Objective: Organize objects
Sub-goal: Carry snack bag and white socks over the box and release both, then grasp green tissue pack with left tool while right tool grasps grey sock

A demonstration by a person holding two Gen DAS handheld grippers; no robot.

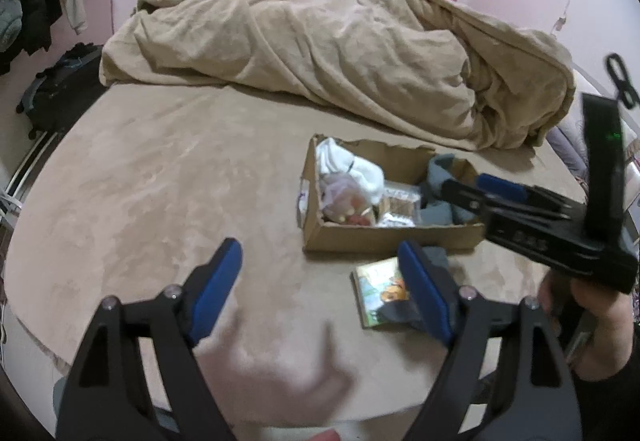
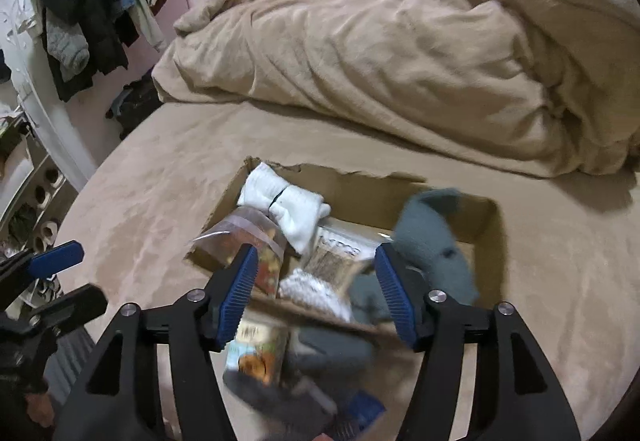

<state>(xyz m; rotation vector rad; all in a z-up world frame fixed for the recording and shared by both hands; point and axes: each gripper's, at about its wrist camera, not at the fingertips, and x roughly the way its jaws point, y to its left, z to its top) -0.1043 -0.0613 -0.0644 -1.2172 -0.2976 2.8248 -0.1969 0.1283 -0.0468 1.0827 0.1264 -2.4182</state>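
Cardboard box (image 2: 486, 229) torn-rimmed mid-bed, both grippers' fingers spread, bare sheet (image 1: 160, 181) leftward

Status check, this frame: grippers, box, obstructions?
Left gripper open, empty. Right gripper open over box. Packet outside box. Nothing blocking.

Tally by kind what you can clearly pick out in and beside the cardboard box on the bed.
Cardboard box: 1
White sock bundle: 1
Grey sock in the box: 1
Clear snack bag: 1
Picture packet in front of the box: 1
Total: 5
The flat packets mid-box are too blurred to count.
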